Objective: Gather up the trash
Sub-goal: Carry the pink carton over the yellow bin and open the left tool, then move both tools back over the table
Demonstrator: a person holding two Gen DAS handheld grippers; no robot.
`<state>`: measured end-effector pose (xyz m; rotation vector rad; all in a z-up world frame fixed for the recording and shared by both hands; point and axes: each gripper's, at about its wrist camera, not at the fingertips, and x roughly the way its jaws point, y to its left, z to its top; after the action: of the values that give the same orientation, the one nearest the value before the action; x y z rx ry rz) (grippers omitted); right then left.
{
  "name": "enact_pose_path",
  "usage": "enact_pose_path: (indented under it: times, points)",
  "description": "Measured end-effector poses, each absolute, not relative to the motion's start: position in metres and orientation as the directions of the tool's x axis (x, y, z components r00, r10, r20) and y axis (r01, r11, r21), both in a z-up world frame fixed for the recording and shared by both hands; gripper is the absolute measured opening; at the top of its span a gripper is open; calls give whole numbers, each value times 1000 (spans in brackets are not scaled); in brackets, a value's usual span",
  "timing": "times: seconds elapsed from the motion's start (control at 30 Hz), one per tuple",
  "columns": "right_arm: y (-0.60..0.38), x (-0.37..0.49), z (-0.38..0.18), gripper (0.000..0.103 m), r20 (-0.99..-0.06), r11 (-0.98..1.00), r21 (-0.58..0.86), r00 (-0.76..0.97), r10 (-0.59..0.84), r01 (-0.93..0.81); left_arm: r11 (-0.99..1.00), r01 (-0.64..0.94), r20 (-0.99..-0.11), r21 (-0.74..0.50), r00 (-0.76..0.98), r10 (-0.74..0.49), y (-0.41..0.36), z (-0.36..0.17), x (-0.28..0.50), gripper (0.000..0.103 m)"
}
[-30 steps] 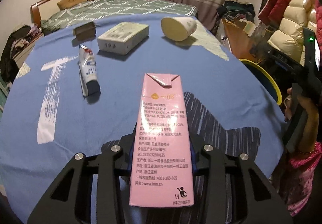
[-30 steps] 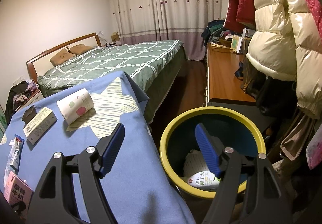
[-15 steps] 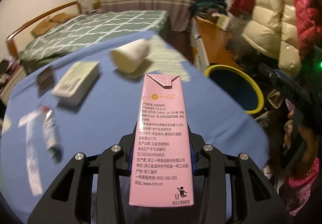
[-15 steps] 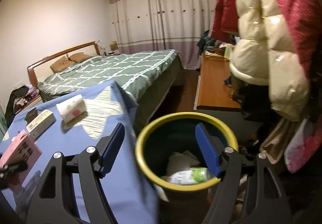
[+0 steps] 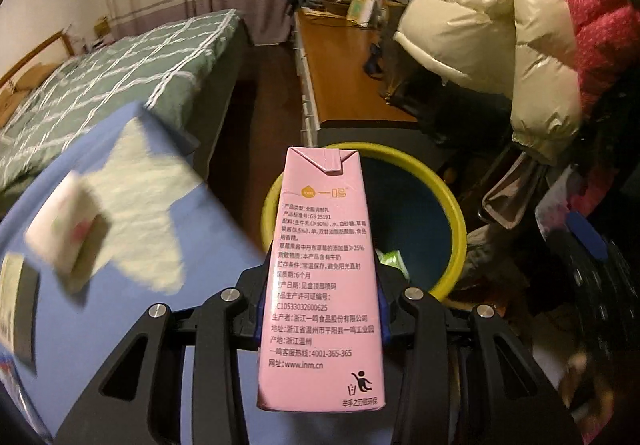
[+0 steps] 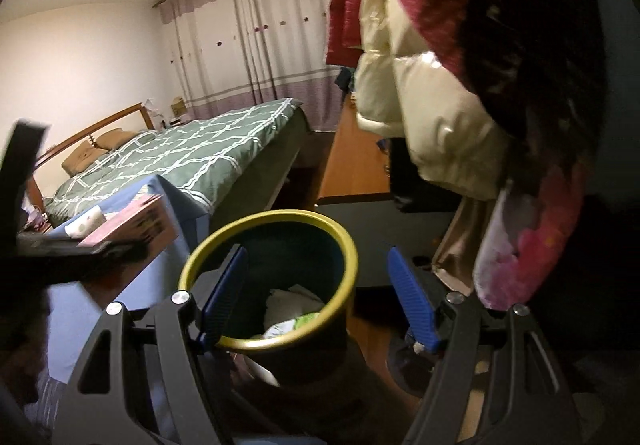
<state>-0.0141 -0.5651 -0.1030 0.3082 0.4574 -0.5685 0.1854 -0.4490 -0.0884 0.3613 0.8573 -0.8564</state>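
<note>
My left gripper [image 5: 320,309] is shut on a pink milk carton [image 5: 322,269], its blue pads pressing both sides. In the left wrist view the carton's far end points over the rim of the yellow-rimmed bin [image 5: 456,221], which stands on the floor beside the table. The bin [image 6: 340,237] holds white and green trash [image 6: 296,313]. From the right wrist view the carton [image 6: 136,229] and the left gripper [image 6: 80,249] show at the left, near the bin's left rim. My right gripper [image 6: 316,293] stands open over the bin's near side with nothing between its fingers.
The blue-clothed table [image 5: 120,285] still carries a paper roll [image 5: 68,229] and a flat box [image 5: 12,293], both blurred. Puffy jackets [image 6: 440,117] hang close at the right. A green bed [image 6: 192,157] and a wooden bench [image 5: 344,85] lie beyond the bin.
My left gripper has swung right with the carton, from above the table to the bin's edge. The right gripper has moved right and nearer the bin, still open.
</note>
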Motion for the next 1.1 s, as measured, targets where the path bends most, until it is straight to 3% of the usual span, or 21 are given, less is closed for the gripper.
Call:
enact_pose_path:
  times: [0.23, 0.3, 0.33, 0.37, 0.53, 0.83, 1.1]
  points:
    - [-582, -23, -114, 69, -519, 776, 182, 729, -446, 604, 601, 796, -784, -76, 324, -529, -508, -107, 196, 40]
    - [-582, -22, -115, 69, -521, 774, 183, 728, -446, 606, 605, 791, -787, -90, 316, -530, -519, -112, 200, 50]
    - [-583, -22, -115, 69, -521, 774, 184, 728, -446, 606, 611, 786, -784, -89, 323, -530, -521, -112, 200, 71]
    - [-583, -22, -116, 69, -522, 774, 185, 728, -445, 606, 619, 781, -772, -89, 339, -538, -521, -111, 200, 78]
    - [-584, -20, -119, 69, -532, 777, 191, 729, -431, 600, 619, 780, -745, -94, 357, -564, -502, -93, 197, 78]
    - [-566, -1, -124, 69, -558, 811, 179, 736, -383, 557, 698, 705, -650, -125, 473, -594, -361, -41, 192, 86]
    - [-509, 38, -120, 69, -576, 896, 133, 768, -279, 425, 862, 494, -588, -109, 667, -457, -184, -30, 199, 89]
